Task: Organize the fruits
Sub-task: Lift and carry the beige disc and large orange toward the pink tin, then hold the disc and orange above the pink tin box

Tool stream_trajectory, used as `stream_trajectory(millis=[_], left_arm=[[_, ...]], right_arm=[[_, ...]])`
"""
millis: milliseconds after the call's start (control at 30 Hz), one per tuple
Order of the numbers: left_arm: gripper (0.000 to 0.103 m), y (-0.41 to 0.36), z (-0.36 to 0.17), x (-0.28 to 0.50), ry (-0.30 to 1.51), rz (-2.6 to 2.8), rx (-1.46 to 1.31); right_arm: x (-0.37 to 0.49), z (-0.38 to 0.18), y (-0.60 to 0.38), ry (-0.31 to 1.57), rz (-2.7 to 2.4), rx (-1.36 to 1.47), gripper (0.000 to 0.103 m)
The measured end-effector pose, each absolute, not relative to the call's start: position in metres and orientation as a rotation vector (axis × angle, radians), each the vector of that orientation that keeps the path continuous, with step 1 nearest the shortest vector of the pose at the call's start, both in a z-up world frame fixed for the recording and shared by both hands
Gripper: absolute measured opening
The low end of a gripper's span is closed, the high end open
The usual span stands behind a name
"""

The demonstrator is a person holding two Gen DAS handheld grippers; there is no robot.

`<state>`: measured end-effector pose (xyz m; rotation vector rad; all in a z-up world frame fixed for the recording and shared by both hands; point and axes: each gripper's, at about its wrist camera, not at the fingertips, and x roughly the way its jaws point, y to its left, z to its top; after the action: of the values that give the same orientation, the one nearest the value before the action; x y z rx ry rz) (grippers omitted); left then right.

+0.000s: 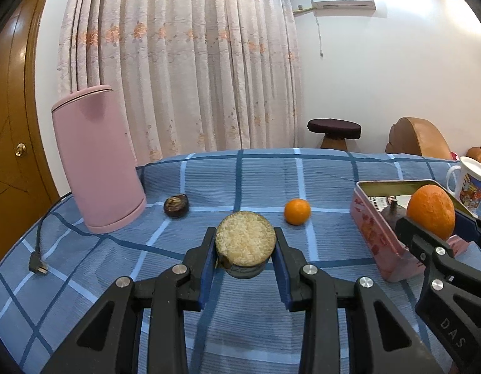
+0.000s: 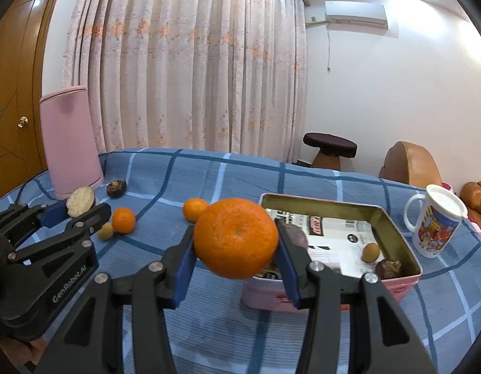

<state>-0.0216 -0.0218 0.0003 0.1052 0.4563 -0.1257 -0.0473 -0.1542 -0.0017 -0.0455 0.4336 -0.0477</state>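
The left gripper [image 1: 245, 254] is clamped on a cut fruit half [image 1: 245, 243], its blue pads [image 1: 207, 269] pressing the dark rind from both sides. The fruit's pale, grainy cut face tilts up and back toward the camera, so its short axis runs roughly along the fingers; it sits right at the fingertips, above the blue checked cloth [image 1: 240, 180].

The right gripper [image 2: 235, 249] grips a large orange [image 2: 235, 238] between its blue pads [image 2: 184, 268]. The orange is nearly round, bright, with pebbled skin, and its small navel dimple faces the camera. It is held at the fingertips just before the near-left corner of the pink tin [image 2: 405, 283].

Inside the pink tin lie a small tan round fruit [image 2: 371, 252] and a dark brown wrinkled fruit [image 2: 387, 268] near its right wall, on a printed paper lining. Left of the tin, on the cloth, rest two small oranges [image 2: 123, 219] [image 2: 194, 209], a small yellowish fruit [image 2: 105, 230] touching the nearer one, and another dark fruit [image 2: 116, 188] beside the pink cylinder [image 2: 70, 143]. A lidded mug [image 2: 434, 221] stands right of the tin.
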Motion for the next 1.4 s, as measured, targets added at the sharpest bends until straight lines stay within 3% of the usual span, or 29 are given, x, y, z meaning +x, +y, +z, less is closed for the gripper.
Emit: stream_trajectory(millis=[1400], left_arm=[[0.035, -0.164, 0.006, -0.022, 0.433, -0.382, 0.150]], right_arm=[[-0.045, 0.001, -0.315, 0.449, -0.359, -0.007, 0.051]])
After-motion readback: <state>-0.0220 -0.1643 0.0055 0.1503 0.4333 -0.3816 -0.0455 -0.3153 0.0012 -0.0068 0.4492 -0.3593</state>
